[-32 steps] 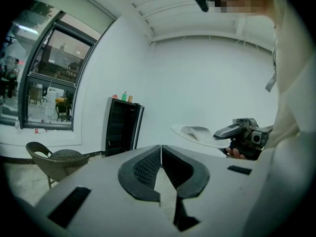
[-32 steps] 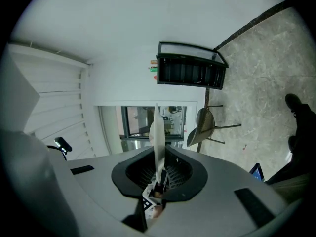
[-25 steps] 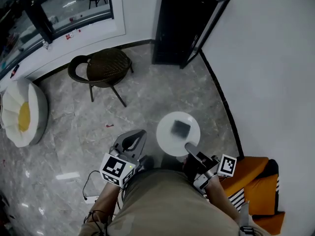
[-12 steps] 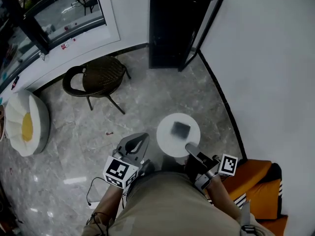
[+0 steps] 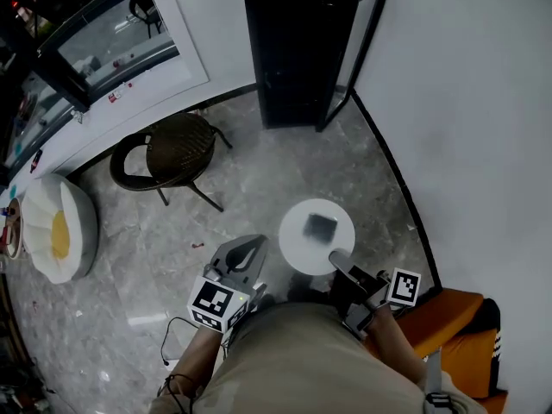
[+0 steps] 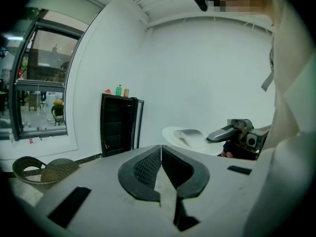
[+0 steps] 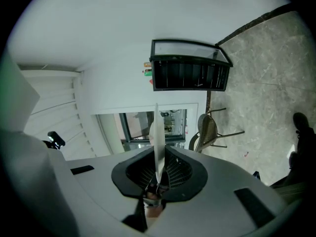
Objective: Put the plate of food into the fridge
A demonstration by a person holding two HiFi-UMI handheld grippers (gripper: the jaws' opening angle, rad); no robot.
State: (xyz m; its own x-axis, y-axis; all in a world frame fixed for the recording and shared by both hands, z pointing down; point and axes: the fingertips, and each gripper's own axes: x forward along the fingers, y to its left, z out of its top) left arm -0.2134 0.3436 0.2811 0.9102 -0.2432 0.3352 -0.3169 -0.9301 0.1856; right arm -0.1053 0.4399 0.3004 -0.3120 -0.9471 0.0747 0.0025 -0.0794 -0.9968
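Two grippers are hovering just in front of the person's body, above a grey marbled floor (image 5: 259,179). The left gripper (image 6: 161,151) is sitting with its jaws pressed together and nothing between them. The right gripper (image 5: 336,260) is clamping the near rim of a round white plate (image 5: 297,241), which is hanging level over the floor; in the right gripper view the plate is showing edge-on between the jaws. A dark piece of food (image 5: 320,226) is lying near the middle of the plate. An orange seat (image 5: 444,317) is standing beside the person's right arm, against the white wall (image 5: 466,102). Farther off, a brown wicker chair (image 5: 177,149) is standing to the left. At the far wall the black fridge (image 5: 293,59) is waiting with its door (image 5: 360,41) swung open toward the right, well apart from the plate. Small bottles (image 6: 118,90) are standing on top of it.
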